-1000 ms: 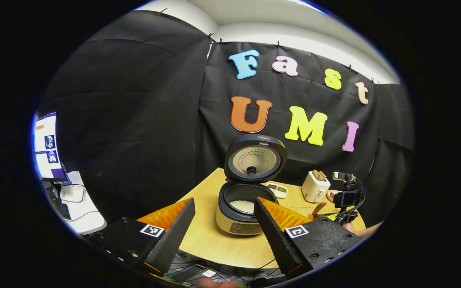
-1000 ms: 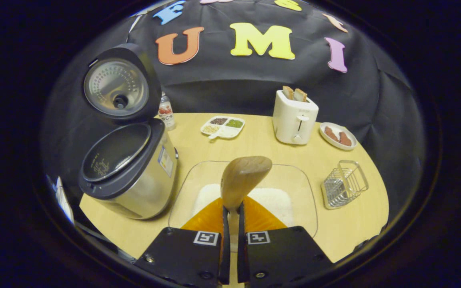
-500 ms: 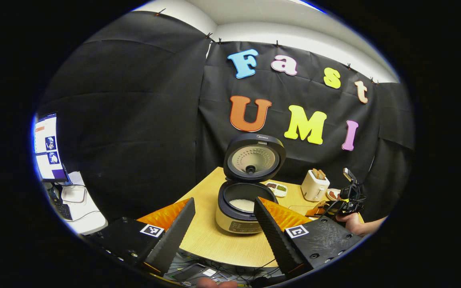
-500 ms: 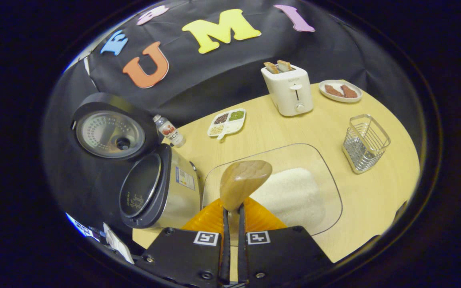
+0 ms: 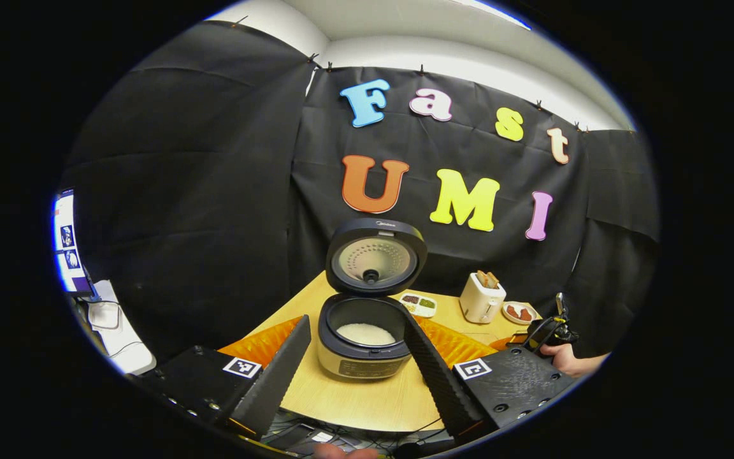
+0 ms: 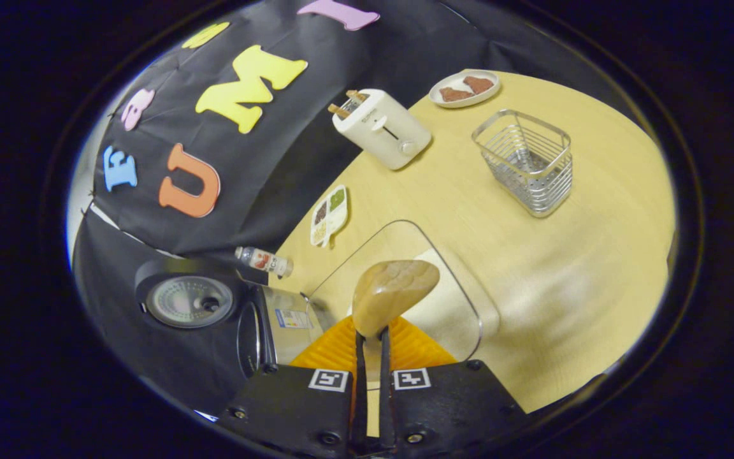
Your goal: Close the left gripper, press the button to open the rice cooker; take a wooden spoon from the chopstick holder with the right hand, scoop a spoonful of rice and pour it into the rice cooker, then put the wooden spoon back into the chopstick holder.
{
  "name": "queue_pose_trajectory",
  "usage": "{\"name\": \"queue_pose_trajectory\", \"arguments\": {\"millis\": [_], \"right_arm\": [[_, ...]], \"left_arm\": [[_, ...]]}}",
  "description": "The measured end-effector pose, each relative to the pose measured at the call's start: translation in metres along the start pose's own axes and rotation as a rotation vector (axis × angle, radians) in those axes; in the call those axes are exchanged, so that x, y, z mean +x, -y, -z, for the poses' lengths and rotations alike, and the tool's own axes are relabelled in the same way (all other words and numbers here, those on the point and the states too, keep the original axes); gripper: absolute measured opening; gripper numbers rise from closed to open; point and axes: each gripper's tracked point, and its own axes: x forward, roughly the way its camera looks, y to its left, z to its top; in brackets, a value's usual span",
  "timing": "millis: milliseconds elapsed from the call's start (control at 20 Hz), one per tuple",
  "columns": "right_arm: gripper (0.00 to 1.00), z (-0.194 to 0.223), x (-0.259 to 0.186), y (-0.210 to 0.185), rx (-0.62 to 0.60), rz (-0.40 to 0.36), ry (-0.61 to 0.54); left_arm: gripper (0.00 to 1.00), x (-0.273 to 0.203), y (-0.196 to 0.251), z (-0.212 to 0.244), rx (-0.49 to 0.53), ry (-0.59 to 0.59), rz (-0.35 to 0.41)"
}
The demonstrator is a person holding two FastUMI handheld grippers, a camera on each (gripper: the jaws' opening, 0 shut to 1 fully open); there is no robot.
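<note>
1. Biggest risk I can see: the rice cooker point(image 5: 363, 331) sits with its lid point(image 5: 376, 257) up and rice already in the pot, so what's left looks like dropping the wooden spoon point(image 6: 392, 294) back into the chopstick holder point(image 6: 526, 162). That wire basket is well apart from the spoon, over on the far side of the surface point(image 6: 571, 280). The view is rolled hard sideways, so a crooked approach could clip the rim and tip the basket over.
2. The right gripper point(image 6: 370, 347) is pinching the spoon's handle with the bowl sticking out ahead, above the glass tray of rice point(image 6: 450, 306). Any grains left in the bowl would probably scatter on the way across.
3. The left gripper point(image 5: 357, 366) is spread wide, holding nothing, near the cooker's front. A drift forward could bump it.
4. Versus a second ago: the right gripper has twisted a lot, the cooker has slid to the edge of its view, and the basket now sits more ahead. The left gripper view has panned slightly.
</note>
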Motion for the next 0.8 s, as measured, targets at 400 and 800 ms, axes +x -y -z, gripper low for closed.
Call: {"name": "queue_pose_trajectory", "arguments": {"millis": [400,800], "right_arm": [[0.12,-0.055,-0.055,-0.024,0.021,-0.107,0.107],[0.12,-0.038,-0.063,-0.136,-0.051,-0.258,0.069]], "left_arm": [[0.95,0.007,0.028,-0.003,0.022,0.024,0.073],[0.95,-0.008,0.018,-0.002,0.102,0.056,0.046]]}}
